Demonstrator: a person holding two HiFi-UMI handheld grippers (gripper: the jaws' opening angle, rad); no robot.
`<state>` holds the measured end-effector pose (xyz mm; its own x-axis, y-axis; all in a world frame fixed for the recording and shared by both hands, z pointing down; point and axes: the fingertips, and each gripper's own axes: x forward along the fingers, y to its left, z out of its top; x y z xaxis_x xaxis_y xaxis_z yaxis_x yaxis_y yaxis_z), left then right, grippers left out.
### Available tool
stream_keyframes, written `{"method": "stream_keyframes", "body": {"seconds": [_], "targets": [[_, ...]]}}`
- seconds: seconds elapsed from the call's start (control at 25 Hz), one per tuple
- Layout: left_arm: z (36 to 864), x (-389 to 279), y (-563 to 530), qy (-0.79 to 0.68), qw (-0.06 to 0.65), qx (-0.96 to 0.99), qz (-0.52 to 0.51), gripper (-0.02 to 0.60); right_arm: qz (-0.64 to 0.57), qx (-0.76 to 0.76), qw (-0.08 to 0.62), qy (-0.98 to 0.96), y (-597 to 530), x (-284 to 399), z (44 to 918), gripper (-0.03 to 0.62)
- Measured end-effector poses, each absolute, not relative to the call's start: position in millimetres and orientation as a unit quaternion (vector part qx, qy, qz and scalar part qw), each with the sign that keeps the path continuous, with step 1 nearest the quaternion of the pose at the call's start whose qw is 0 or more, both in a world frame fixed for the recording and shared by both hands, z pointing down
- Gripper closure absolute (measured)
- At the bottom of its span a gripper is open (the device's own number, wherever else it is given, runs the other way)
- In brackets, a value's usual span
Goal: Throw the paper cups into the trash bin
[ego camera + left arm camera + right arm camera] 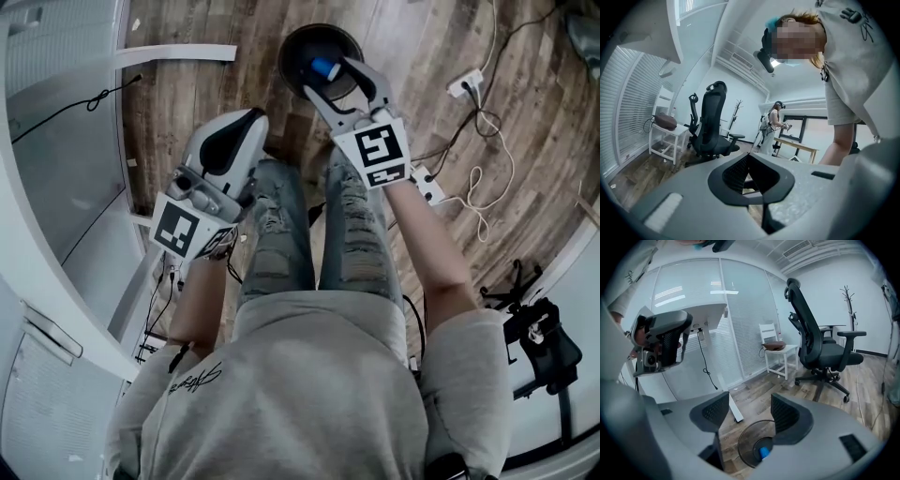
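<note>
A blue paper cup [325, 68] lies at the bottom of the round, dark trash bin [287, 54], which stands on the wooden floor [187, 94] just ahead of our feet. The cup looks tipped onto its side, though it is too small for us to read its long axis with any confidence.

Straight above it hangs our right gripper [330, 82], jaws spread wide with nothing between them. In the right gripper view we look down through that gap [745, 411] at the bin's rim [740, 446] and the cup [764, 453] directly below. So the cup lies beneath the released jaws, inside the bin, not in our grasp.

Our left gripper [230, 141] is held off to the side at knee height, well apart from the bin. Its jaws are pressed together on nothing [749, 157] and point away across the room.

We judge this cup delivered. No other cup shows, so the next move depends on finding one, and the right gripper is the nearer to the bin.
</note>
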<state>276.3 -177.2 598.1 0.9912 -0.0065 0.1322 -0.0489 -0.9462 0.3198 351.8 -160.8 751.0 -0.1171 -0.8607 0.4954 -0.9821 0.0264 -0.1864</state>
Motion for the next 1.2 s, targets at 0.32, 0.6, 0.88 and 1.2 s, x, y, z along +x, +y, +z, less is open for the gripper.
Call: {"method": "stream_keyframes", "body": {"seconds": [0.32,0.6,0.88,1.2], "targets": [[571,271,-171,-0.005,0.148,0.987,0.064,0.577,0.223,0.659,0.105,-0.710,-155,344,691,0.312],[530,271,-172,-0.010,0.129,0.990,0.049,0.577,0.203,0.664,0.090,-0.714,-147,341,639,0.313],[496,268,-175,-0.013,0.117,0.992,0.034,0.577,0.179,0.680,0.075,-0.707,-148,347,591,0.326],[459,267,-169,-0.008,0.101,0.995,0.019,0.577,0.154,0.686,0.064,-0.709,-140,345,540,0.333]]}}
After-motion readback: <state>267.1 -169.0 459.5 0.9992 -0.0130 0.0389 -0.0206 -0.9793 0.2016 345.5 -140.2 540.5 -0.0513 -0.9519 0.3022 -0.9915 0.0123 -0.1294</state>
